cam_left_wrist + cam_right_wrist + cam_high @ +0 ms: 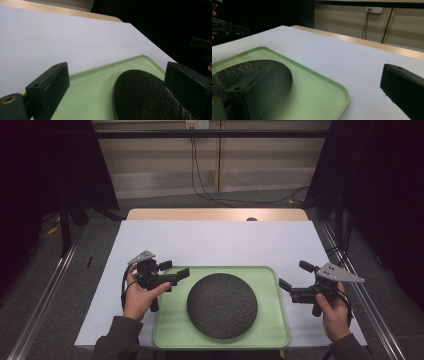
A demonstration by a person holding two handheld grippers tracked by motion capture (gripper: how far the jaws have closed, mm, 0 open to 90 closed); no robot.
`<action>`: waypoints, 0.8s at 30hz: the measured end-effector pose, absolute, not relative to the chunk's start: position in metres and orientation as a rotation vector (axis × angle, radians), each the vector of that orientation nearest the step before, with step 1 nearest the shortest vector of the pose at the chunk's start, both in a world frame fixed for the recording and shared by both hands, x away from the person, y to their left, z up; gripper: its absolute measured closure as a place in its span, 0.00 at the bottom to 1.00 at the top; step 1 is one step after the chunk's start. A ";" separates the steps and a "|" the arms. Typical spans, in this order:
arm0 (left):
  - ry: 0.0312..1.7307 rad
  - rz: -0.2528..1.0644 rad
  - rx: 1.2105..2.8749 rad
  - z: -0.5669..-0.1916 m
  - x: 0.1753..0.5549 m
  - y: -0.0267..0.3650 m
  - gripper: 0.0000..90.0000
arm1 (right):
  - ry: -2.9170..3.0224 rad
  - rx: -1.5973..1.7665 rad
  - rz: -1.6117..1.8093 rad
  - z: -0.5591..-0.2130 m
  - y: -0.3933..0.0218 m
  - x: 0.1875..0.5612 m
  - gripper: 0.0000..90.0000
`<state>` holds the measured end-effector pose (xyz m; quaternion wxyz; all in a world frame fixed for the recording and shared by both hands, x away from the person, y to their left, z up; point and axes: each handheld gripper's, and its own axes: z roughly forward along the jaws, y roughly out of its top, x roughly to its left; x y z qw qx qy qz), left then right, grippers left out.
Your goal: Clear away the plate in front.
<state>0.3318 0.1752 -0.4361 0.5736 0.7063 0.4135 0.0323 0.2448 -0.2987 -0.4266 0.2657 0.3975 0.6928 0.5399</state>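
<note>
Near edge: green tray [170, 332] on the white table cover [215, 242], dark round textured plate [222, 306] lying flat in its middle. Left gripper [178, 270] in the person's left hand [140, 295], over the tray's left rim, jaws apart, nothing between them; the plate sits just ahead of it, not touched. In the left gripper view the tray [100, 82] and plate [140, 95] show between the spread jaws. Right gripper [295, 275] in the right hand [336, 312], off the tray's right edge, jaws wide apart, empty. Right gripper view: tray corner [337, 92], plate [249, 72]. Farther back: wooden table edge [215, 214], black cables [200, 175] on the wall.
</note>
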 end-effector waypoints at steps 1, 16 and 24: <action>0.957 0.075 1.660 -0.436 0.331 0.177 0.05 | 1.869 1.078 1.457 -0.426 -0.298 0.245 0.00; 0.903 0.166 1.632 -0.430 0.323 0.211 0.04 | 1.879 1.069 1.440 -0.428 -0.298 0.245 0.00; 0.888 0.187 1.641 -0.432 0.321 0.225 0.04 | 1.882 1.065 1.430 -0.428 -0.298 0.245 0.00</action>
